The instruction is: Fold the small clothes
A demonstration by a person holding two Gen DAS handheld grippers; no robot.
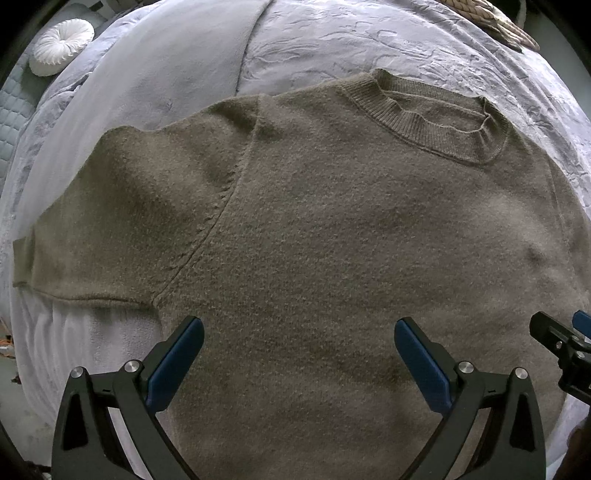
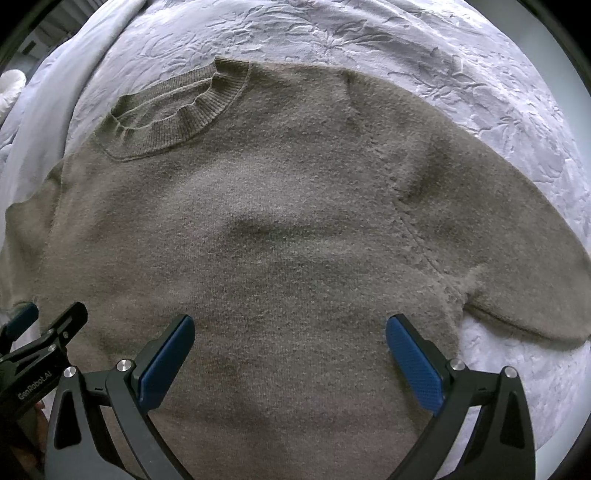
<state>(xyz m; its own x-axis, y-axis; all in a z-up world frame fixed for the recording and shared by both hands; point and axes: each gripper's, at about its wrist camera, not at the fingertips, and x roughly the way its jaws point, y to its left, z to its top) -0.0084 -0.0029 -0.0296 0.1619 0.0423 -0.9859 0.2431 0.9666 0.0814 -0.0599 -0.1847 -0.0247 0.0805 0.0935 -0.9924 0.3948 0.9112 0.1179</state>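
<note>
An olive-brown knit sweater (image 1: 332, 240) lies flat on a bed, front up, ribbed collar (image 1: 436, 122) at the far side. It also fills the right wrist view (image 2: 295, 240), collar (image 2: 177, 110) at upper left. Its left short sleeve (image 1: 110, 221) spreads out left; its right sleeve (image 2: 517, 240) spreads out right. My left gripper (image 1: 299, 328) is open and empty above the sweater's lower body. My right gripper (image 2: 290, 325) is open and empty above the body too, and shows at the left view's right edge (image 1: 561, 339). The left gripper shows at the right view's left edge (image 2: 40, 332).
A pale lavender embossed bedspread (image 1: 351, 44) lies under the sweater and shows in the right wrist view (image 2: 369, 37). A smooth pale blanket (image 1: 166, 66) lies to the left. A round white pillow (image 1: 61, 46) sits far left. A woven item (image 1: 495, 22) lies at the far right.
</note>
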